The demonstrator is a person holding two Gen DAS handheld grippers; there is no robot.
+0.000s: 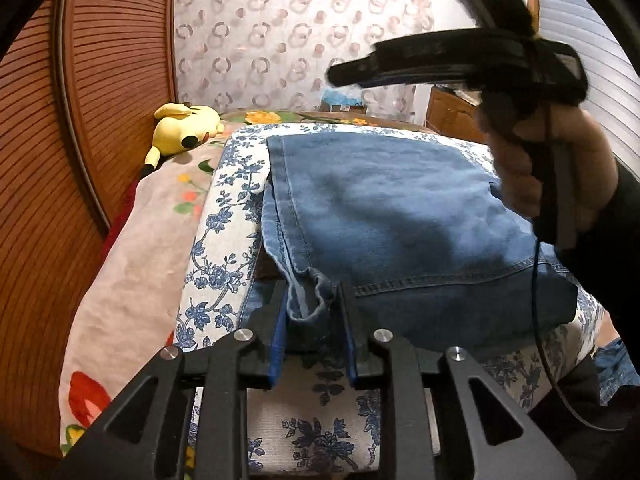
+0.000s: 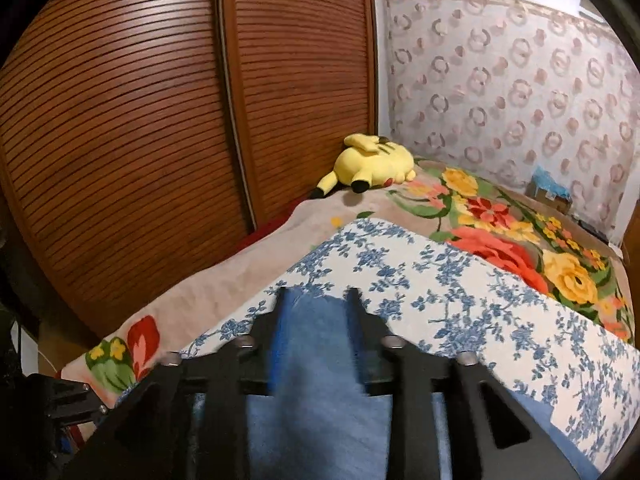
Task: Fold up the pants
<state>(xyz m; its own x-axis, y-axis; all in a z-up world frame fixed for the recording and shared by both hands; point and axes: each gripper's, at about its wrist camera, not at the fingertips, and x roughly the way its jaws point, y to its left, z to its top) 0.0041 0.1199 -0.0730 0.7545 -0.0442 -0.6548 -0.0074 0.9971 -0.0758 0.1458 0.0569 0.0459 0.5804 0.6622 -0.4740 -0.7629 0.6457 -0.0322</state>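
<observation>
The blue denim pants (image 1: 400,216) lie folded on a blue-flowered white cloth (image 1: 224,240) on the bed. My left gripper (image 1: 312,300) is at the near edge of the pants with a bunched hem between its fingers; the jaws stand a little apart around the denim. My right gripper (image 1: 352,74) shows in the left wrist view, held up in a hand above the right side of the pants. In the right wrist view, blurred denim (image 2: 316,344) fills the gap between the right gripper (image 2: 316,296) fingers, above the flowered cloth (image 2: 460,292).
A yellow plush toy (image 2: 376,162) lies at the far left of the bed by the slatted wooden wardrobe doors (image 2: 140,120). A floral blanket (image 2: 520,248) covers the bed. A patterned curtain (image 1: 300,36) hangs behind. A black cable (image 1: 536,300) hangs from the right gripper.
</observation>
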